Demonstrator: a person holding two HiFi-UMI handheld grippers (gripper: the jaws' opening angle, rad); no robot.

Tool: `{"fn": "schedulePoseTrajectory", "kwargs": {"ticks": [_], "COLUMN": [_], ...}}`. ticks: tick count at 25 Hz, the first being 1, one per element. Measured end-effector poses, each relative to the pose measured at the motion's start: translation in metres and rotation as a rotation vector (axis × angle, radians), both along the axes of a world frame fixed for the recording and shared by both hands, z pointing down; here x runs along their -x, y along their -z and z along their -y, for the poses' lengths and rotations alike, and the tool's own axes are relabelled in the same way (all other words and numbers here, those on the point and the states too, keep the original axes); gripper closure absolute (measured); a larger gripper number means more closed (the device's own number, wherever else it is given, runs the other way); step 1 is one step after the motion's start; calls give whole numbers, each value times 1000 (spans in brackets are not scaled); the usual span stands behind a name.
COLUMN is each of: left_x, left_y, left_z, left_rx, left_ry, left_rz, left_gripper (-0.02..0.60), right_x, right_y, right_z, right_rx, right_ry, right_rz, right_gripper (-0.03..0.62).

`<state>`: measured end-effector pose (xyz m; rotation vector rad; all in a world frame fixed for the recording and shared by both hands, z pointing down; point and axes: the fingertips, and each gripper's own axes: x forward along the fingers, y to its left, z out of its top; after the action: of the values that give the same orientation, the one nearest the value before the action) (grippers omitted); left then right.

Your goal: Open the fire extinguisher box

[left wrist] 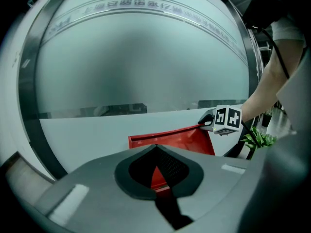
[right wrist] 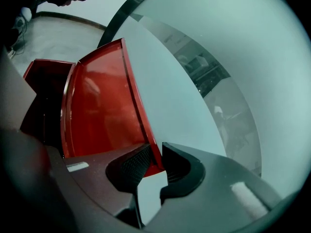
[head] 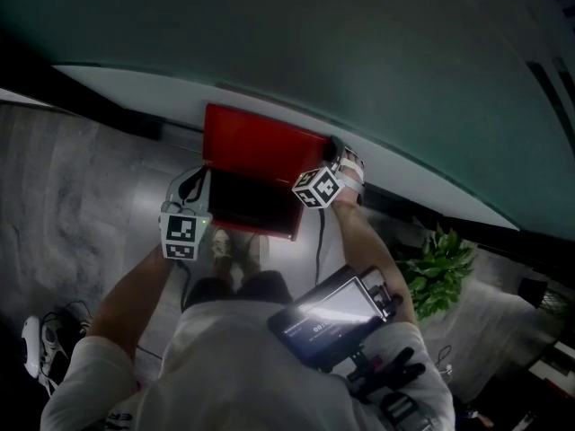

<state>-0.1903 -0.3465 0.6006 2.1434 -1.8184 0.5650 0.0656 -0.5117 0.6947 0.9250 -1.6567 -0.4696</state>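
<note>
Grip first: my right claw (right wrist: pixel 156 155) is pinched onto the thin edge of the red lid (right wrist: pixel 102 106). The textured pad presses on the lid's inner face and the other jaw sits against its outer side. From this claw, the lid's red panel spreads away to the left and up. Its edge runs straight out ahead between the jaws. The pale wall (left wrist: pixel 87 135) fills everything to the right of that edge. The dark open body of the fire extinguisher box (head: pixel 254 231) lies further left of the claw and lower down.

From the head view, the box sits on the grey floor (head: pixel 81 178) tight against the foot of the wall. Its lid is raised and tipped back toward the wall, and its mouth is open and dark. My right claw is at the lid's upper right corner, and my forearm (head: pixel 373 241) reaches in from the right.

My left claw (left wrist: pixel 155 147) is pressed together at the tips and clamps nothing. A sliver of red shows through the gap behind the tips, but that is the box beyond, not something gripped. The lid stands ahead of this claw and a little to its right. The right claw's marker cube shows at the lid's far right corner. In the head view the left claw sits just beside the box's left side, and I cannot tell whether it touches.

Frosted glass (left wrist: pixel 146 57) rises above the wall base. A green plant (head: pixel 440 272) stands well off to the right of both claws.
</note>
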Motion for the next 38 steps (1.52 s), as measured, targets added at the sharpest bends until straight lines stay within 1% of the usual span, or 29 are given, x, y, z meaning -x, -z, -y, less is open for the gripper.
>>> {"fn": "schedulePoseTrajectory", "kwargs": {"ticks": [4, 10, 18, 20, 21, 22, 26, 31, 38], "left_x": [-2, -1, -9, -13, -15, -17, -23, -33, -40], "left_y": [-4, -4, 0, 2, 2, 3, 13, 29, 68], "left_z": [3, 2, 4, 5, 5, 5, 10, 13, 20], "left_rx": [6, 9, -1, -5, -7, -9, -27, -58, -131], "left_ry": [-3, -4, -15, -22, -27, -32, -49, -72, -98], "left_rz": [1, 3, 4, 4, 3, 2, -1, -12, -44], "left_gripper": [580, 580, 580, 580, 580, 580, 580, 580, 580], "right_x": [-1, -3, -13, -16, -18, -20, -25, -28, -25], "right_y": [-7, -5, 5, 10, 12, 15, 35, 76, 139], "right_z": [3, 1, -2, -4, -5, -6, -11, -27, -57], "right_rx": [-5, -58, -52, -60, -67, -72, -76, -104, -129], "right_ry": [-18, -39, -61, -67, -72, -79, -123, -171, -207], "right_rz": [18, 31, 65, 75, 82, 91, 175, 293, 432], "right_gripper": [507, 502, 480, 487, 509, 513, 539, 579, 580]}}
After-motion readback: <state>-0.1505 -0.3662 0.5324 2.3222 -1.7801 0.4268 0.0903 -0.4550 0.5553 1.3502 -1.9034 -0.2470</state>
